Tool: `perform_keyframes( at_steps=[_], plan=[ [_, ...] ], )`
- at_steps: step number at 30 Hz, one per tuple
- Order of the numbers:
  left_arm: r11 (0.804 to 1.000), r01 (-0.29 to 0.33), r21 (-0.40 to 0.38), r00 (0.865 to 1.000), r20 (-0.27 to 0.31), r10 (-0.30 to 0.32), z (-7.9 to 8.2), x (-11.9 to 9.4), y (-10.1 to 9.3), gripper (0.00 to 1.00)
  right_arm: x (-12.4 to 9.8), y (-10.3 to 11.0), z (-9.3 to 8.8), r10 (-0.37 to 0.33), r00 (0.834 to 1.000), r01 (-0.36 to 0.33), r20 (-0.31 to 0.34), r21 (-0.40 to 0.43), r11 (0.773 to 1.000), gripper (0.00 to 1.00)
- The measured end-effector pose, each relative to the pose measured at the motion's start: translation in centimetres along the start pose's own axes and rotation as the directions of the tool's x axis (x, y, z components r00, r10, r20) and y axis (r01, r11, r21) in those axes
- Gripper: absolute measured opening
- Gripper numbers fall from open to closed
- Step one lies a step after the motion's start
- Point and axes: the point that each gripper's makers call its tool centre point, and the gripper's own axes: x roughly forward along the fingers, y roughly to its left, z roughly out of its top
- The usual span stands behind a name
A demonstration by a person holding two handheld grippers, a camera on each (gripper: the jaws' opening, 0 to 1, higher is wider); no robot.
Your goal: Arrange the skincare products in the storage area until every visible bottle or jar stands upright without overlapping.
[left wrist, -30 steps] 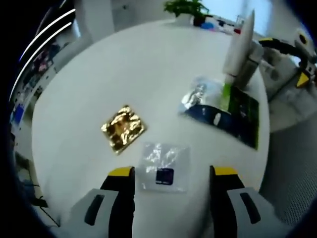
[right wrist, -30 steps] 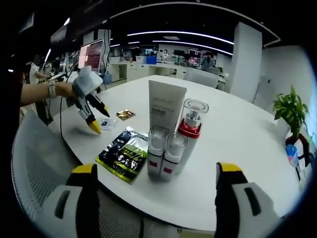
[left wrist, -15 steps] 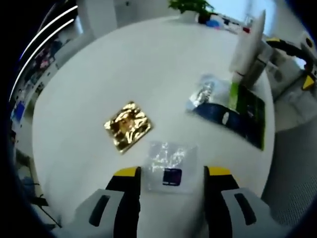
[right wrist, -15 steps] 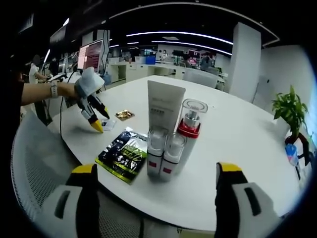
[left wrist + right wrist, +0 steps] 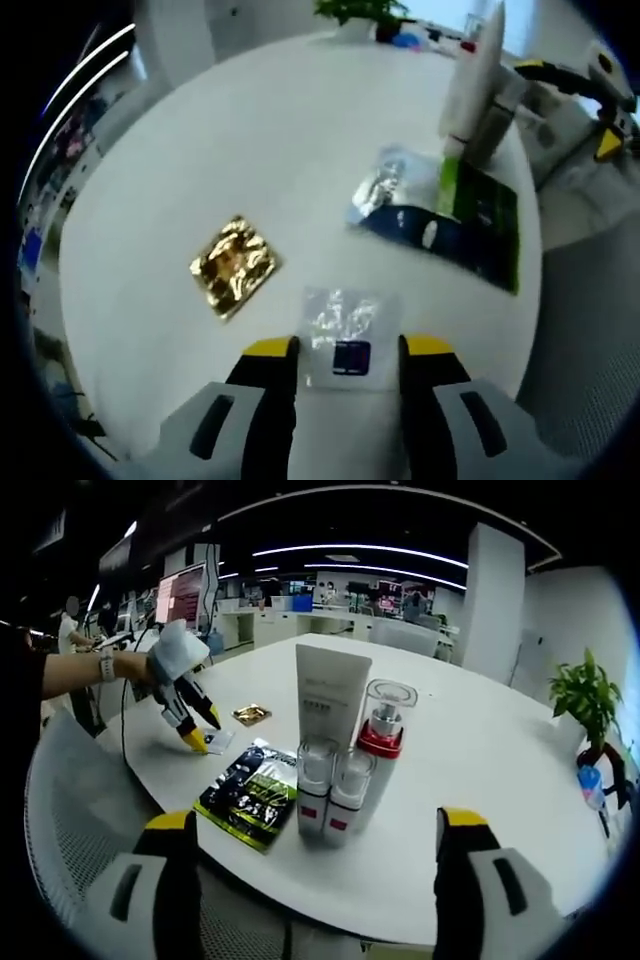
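Round white bench (image 5: pixel 300 130): left gripper (image 5: pixel 343 348) fingers straddle clear plastic sachet (image 5: pixel 345 335) at the near edge, not pinching; crumpled gold foil sachet (image 5: pixel 233 266) beside. Right gripper (image 5: pixel 315 825) fingers spread wide, facing upright white tube (image 5: pixel 331 705) and pump bottles.

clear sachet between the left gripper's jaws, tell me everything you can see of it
The clear sachet is a small, flat, square packet of shiny see-through plastic with a dark blue label near its lower edge and crinkly glints above it. It lies flat on the white table, near the edge, beside the gold sachet. The left gripper straddles it, a yellow-tipped jaw on each side, open and not visibly pinching it. In the right gripper view it shows as a pale patch under those tips.
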Motion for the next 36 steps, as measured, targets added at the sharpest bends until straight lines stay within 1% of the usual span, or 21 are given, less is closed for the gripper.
perform_keyframes(
  at_steps=[9, 11, 13, 15, 19, 22, 25, 26, 29, 30, 32, 36],
  plan=[
    [0.996, 0.036, 0.078, 0.999, -0.006, -0.036, 0.3, 0.2, -1.7, 0.37, -0.1, -0.1, 0.0, -0.002, 1.0, 0.002, 0.003, 0.002, 1.0, 0.99],
    [0.996, 0.038, 0.08, 0.999, -0.007, -0.037, 0.3, 0.2, -1.9, 0.37, 0.0, -0.1, 0.0, -0.004, 1.0, 0.004, 0.001, -0.005, 1.0, 0.99],
    [0.994, 0.049, 0.099, 0.999, -0.01, -0.048, 0.4, 0.3, -2.3, 0.37, -0.1, -0.1, 0.1, -0.007, 1.0, 0.007, 0.006, -0.007, 1.0, 0.99],
    [0.993, 0.053, 0.11, 0.999, -0.012, -0.052, 0.4, 0.2, -2.6, 0.37, -0.1, -0.1, 0.1, 0.002, 1.0, -0.002, 0.007, 0.008, 1.0, 0.99],
    [0.985, 0.077, 0.156, 0.997, -0.023, -0.074, 0.5, 0.2, -3.7, 0.37, -0.1, 0.0, 0.2, 0.001, 1.0, -0.001, 0.015, 0.006, 1.0, 0.99],
    [0.98, 0.088, 0.176, 0.996, -0.032, -0.084, 0.6, 0.3, -4.2, 0.37, -0.1, 0.3, 0.2, 0.018, 1.0, -0.018, 0.015, -0.004, 1.0, 0.99],
    [0.977, 0.096, 0.192, 0.995, -0.035, -0.091, 0.5, 0.3, -4.8, 0.37, -0.1, 0.4, 0.1, 0.019, 1.0, -0.018, 0.01, -0.017, 1.0, 0.99],
    [0.976, 0.097, 0.194, 0.995, -0.035, -0.092, 0.5, 0.3, -5.1, 0.37, -0.1, 0.5, 0.2, 0.023, 1.0, -0.023, 0.015, -0.011, 1.0, 0.99],
    [0.973, 0.104, 0.208, 0.994, -0.039, -0.099, 0.5, 0.3, -5.7, 0.37, -0.3, 0.6, 1.1, 0.03, 0.997, -0.03, 0.067, 0.01, 0.999, 0.99],
    [0.972, 0.106, 0.212, 0.994, -0.04, -0.1, 0.4, 0.3, -5.9, 0.37, -0.3, 0.6, 1.1, 0.032, 0.997, -0.033, 0.07, 0.005, 0.999, 0.99],
    [0.969, 0.109, 0.221, 0.994, -0.041, -0.102, 0.4, 0.3, -6.2, 0.37, -0.2, 0.3, 0.6, 0.022, 0.999, -0.022, 0.041, -0.001, 1.0, 0.99],
    [0.964, 0.121, 0.237, 0.992, -0.044, -0.114, 0.4, 0.3, -7.1, 0.37, -0.2, 0.6, 0.8, 0.033, 0.998, -0.033, 0.053, -0.011, 0.999, 0.99]
  ],
)
